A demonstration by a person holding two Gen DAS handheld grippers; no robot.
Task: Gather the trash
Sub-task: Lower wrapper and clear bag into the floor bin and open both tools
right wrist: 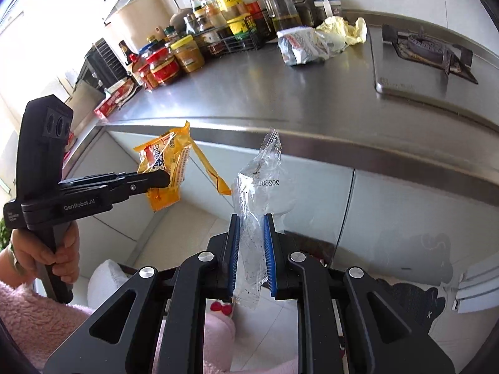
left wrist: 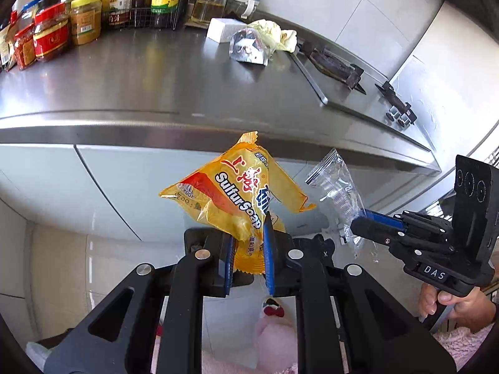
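Observation:
My left gripper (left wrist: pixel 249 233) is shut on a yellow sulfur soap wrapper (left wrist: pixel 230 187), held in the air in front of the steel counter edge. It also shows in the right wrist view (right wrist: pixel 165 168), with the left gripper (right wrist: pixel 162 179) at the left. My right gripper (right wrist: pixel 252 227) is shut on a clear plastic bag (right wrist: pixel 259 180), also held below counter height. That bag (left wrist: pixel 338 187) and the right gripper (left wrist: pixel 358 221) show at the right of the left wrist view. A silver foil packet (left wrist: pixel 249 48) (right wrist: pixel 299 46) and a crumpled yellow wrapper (left wrist: pixel 274 32) (right wrist: pixel 343 29) lie on the counter.
The steel counter (left wrist: pixel 140 87) carries jars and bottles (left wrist: pixel 53 31) at the back left, a wire rack (left wrist: pixel 146 9), a white box (left wrist: pixel 224 29) and a gas hob (right wrist: pixel 424 50) at the right. White cabinet doors (right wrist: pixel 405 205) lie below. Pink slippers (right wrist: pixel 218 336) show underneath.

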